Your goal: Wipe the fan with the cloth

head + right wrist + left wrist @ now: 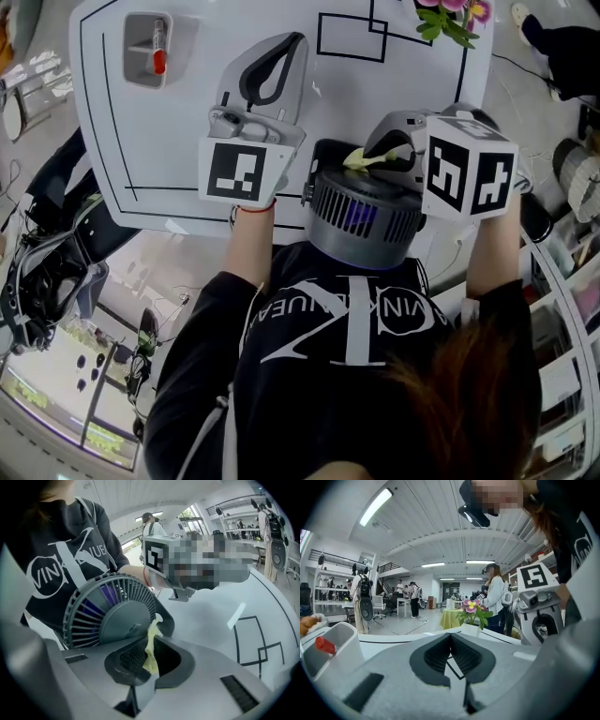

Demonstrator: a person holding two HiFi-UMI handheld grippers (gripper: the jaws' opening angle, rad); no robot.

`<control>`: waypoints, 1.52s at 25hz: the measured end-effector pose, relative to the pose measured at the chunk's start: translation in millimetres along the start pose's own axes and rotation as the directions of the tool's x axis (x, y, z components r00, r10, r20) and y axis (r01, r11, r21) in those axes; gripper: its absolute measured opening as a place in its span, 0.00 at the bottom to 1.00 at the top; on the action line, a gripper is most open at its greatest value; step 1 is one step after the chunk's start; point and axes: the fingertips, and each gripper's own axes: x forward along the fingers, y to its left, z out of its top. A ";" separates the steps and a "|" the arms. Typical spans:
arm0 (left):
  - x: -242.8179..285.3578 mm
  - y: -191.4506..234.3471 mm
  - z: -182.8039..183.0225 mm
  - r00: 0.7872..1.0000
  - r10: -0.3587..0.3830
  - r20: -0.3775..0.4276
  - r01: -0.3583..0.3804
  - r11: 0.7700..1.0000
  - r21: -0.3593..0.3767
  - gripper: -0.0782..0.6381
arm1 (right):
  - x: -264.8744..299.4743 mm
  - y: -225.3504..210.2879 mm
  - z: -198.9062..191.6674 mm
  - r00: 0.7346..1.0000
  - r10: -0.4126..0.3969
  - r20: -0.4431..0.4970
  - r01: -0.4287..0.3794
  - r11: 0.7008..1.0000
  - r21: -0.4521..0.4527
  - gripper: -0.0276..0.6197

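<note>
The grey round fan stands at the white table's near edge, grille facing up in the head view. My right gripper is shut on a pale yellow cloth at the fan's far rim. In the right gripper view the cloth hangs between the shut jaws of the right gripper, its upper end touching the fan at the lower right of the grille. My left gripper is held over the table left of the fan. It is shut with nothing in it, jaw tips meeting.
A grey tray holding a red-capped item sits at the table's far left. A pot of flowers stands at the far right. Black outlined rectangles mark the tabletop. Shelving runs along the right, and people stand in the room behind.
</note>
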 end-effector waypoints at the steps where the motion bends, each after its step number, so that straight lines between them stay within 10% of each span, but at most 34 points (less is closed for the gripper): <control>1: 0.4 -0.2 0.3 1.000 0.000 0.000 0.000 1.000 0.001 0.12 | -2.5 1.7 -1.3 1.000 0.000 -0.001 0.000 1.000 0.001 0.10; 38: -43.2 -29.4 62.1 0.994 0.055 0.093 -0.066 0.991 0.116 0.12 | -77.9 40.8 35.7 0.961 -0.245 0.133 0.261 0.958 -0.123 0.10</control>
